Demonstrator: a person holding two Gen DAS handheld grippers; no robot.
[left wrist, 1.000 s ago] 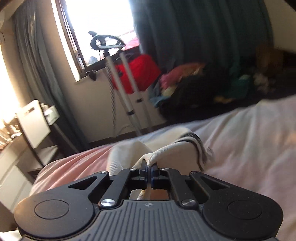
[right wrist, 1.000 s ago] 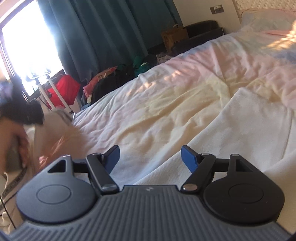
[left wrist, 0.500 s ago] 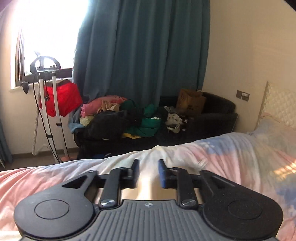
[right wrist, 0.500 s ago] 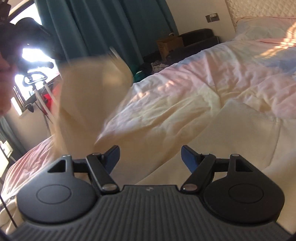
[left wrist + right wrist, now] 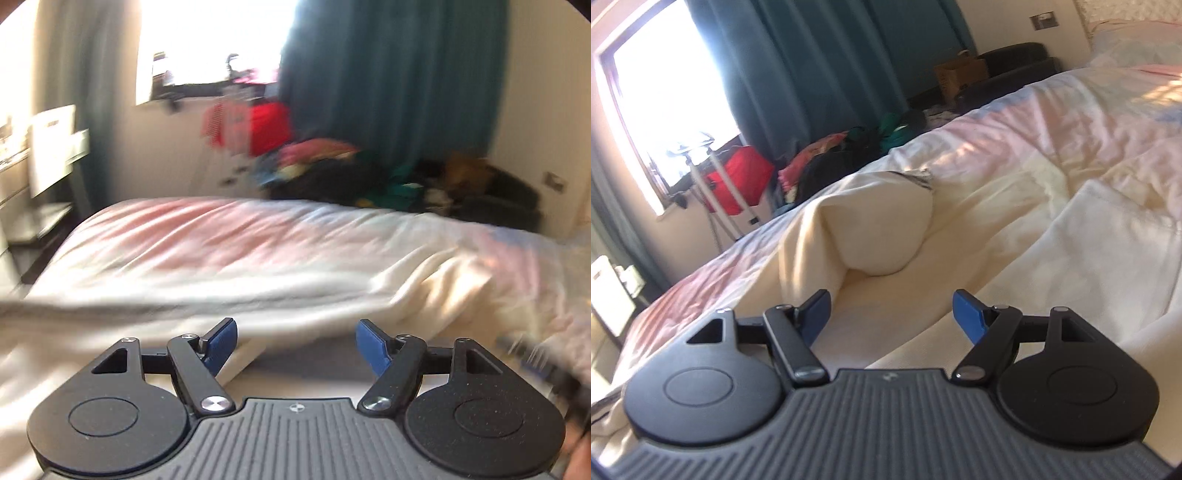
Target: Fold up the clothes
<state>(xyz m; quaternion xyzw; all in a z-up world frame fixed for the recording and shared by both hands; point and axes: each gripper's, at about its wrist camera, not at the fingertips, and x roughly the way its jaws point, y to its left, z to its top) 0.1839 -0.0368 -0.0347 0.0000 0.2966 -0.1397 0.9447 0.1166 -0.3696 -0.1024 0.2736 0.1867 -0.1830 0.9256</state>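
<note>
A cream garment [image 5: 871,236] lies on the bed, one part folded over into a soft hump with a dark striped cuff [image 5: 918,179] at its far end. My right gripper [image 5: 892,308] hovers open just above the garment's near part, nothing between its blue pads. In the blurred left wrist view the same cream garment [image 5: 436,291] spreads across the bed in front of my left gripper [image 5: 295,338]. Its jaws are opening, and nothing sits between them.
The pink and white quilt [image 5: 1052,122] covers the bed. Beyond the bed's far side lie a pile of clothes [image 5: 849,147], a red bag [image 5: 738,177] by a stand under the window, teal curtains [image 5: 388,74] and a dark sofa with a cardboard box [image 5: 960,77].
My left gripper let go of the cream sleeve it was pinching, after carrying it over onto the garment, and swung back fast. The sleeve now rests folded over. The right gripper stayed put.
</note>
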